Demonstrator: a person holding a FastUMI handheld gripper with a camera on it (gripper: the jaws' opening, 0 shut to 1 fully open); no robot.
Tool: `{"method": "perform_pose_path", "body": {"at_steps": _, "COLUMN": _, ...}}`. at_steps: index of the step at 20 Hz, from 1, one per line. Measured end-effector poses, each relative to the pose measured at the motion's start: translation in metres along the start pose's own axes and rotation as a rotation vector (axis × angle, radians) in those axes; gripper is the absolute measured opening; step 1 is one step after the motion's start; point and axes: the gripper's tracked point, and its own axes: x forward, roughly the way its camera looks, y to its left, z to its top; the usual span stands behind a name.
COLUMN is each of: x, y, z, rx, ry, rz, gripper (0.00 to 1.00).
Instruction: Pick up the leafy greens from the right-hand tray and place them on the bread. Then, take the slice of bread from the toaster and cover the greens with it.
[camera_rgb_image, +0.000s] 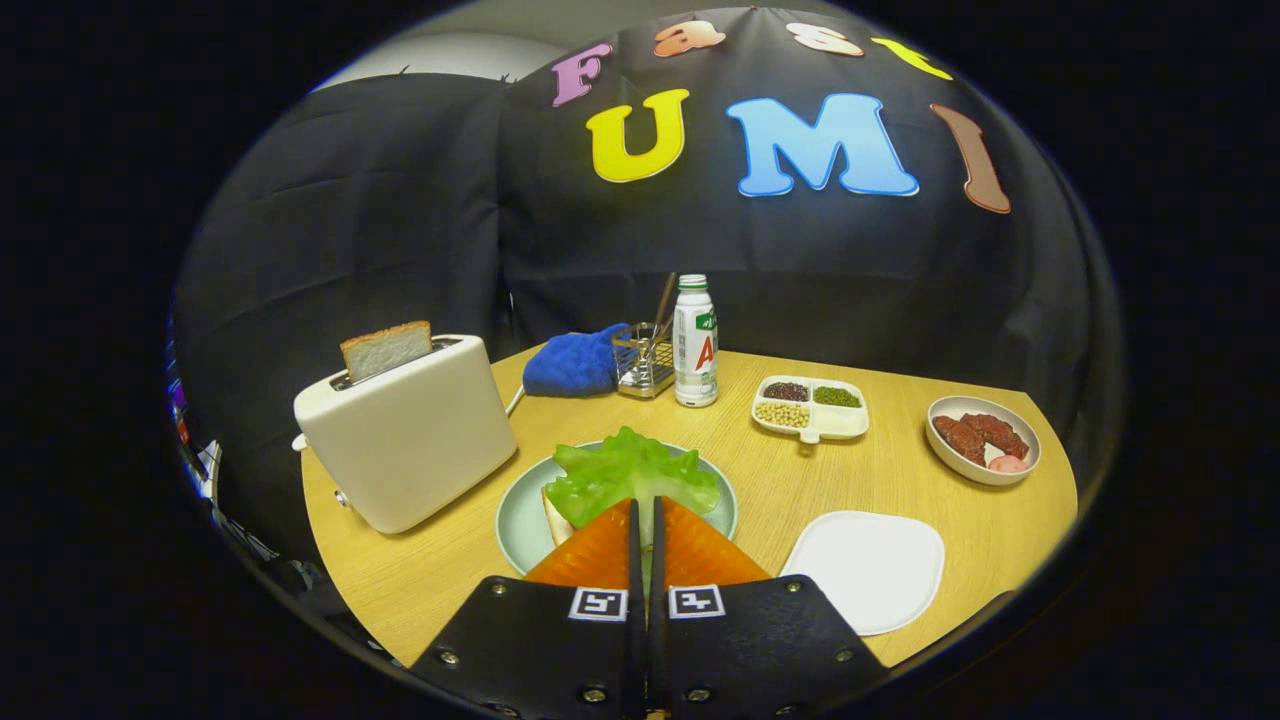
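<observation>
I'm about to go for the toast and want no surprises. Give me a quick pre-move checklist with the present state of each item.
1. Leafy greens lie on the bread on the green plate: ok.
2. Right-hand tray holds no greens: ok.
3. Gripper free of the greens: cannot tell; fingers nearly closed, tips at the leaf's near edge.
4. Bread slice stands up out of the toaster, graspable: ok.
5. Way from plate to toaster unobstructed: ok.

Claw (645, 505), black screwed mounts; square coded markers, fingers nearly closed
</observation>
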Motion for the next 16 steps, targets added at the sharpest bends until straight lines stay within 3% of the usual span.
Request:
{"method": "perform_pose_path", "body": {"at_steps": 9, "x": 0.025, "y": 0.019, "z": -0.018, "rx": -0.024, "ry": 0.041, "rz": -0.002, "gripper": 0.02}}
{"method": "perform_pose_path", "body": {"at_steps": 12, "x": 0.021, "y": 0.017, "z": -0.017, "rx": -0.037, "ry": 0.032, "rz": -0.020, "gripper": 0.10}}
{"method": "perform_pose_path", "body": {"at_steps": 14, "x": 0.016, "y": 0.012, "z": -0.012, "rx": -0.037, "ry": 0.002, "rz": -0.047, "gripper": 0.23}}
{"method": "perform_pose_path", "body": {"at_steps": 16, "x": 0.005, "y": 0.014, "z": 0.001, "rx": -0.029, "ry": -0.064, "rz": -0.046, "gripper": 0.42}}
